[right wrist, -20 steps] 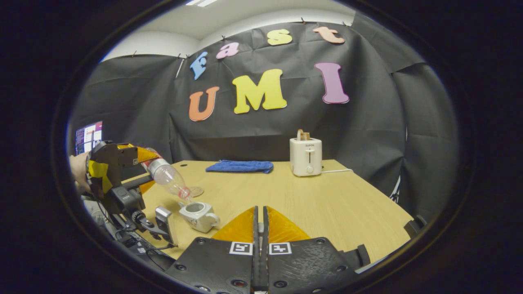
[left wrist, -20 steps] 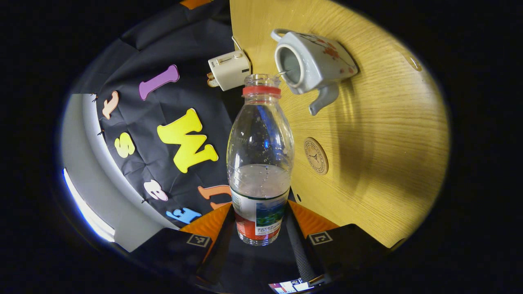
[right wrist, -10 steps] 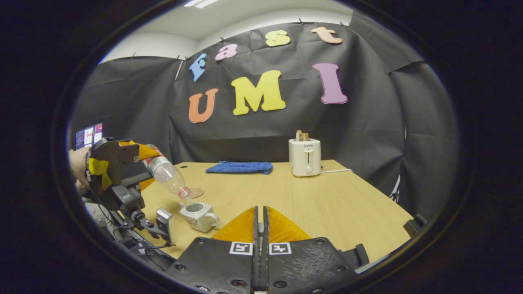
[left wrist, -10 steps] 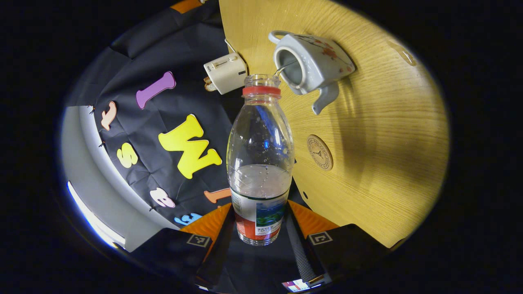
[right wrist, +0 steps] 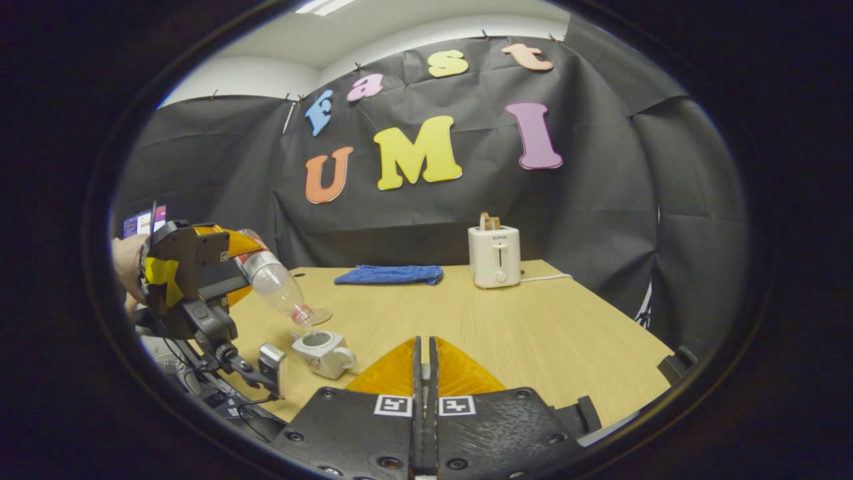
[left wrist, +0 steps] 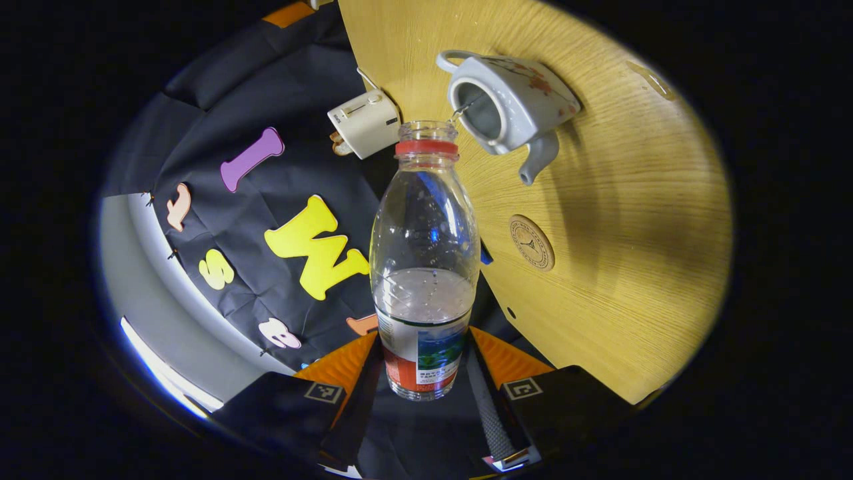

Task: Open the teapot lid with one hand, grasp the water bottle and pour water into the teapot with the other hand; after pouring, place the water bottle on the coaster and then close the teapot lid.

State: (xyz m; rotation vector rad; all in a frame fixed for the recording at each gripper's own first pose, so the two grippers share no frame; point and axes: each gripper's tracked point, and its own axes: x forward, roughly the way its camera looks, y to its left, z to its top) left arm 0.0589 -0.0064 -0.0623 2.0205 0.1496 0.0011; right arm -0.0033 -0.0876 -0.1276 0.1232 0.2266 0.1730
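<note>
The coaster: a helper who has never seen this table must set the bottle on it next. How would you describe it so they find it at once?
Start at the wooden table and find the white teapot with its lid off. Just beyond its spout lies the coaster, flat on the wood. It is a small round disc with a dark ring and an emblem, the only flat round thing there.

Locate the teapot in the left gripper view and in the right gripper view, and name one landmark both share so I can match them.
Left gripper view: the teapot sits near the top, right of centre, just past the water bottle's mouth, lid off.
Right gripper view: the teapot stands low on the left, under the tilted water bottle.
Shared landmark: the white toaster at the table's far edge.
</note>
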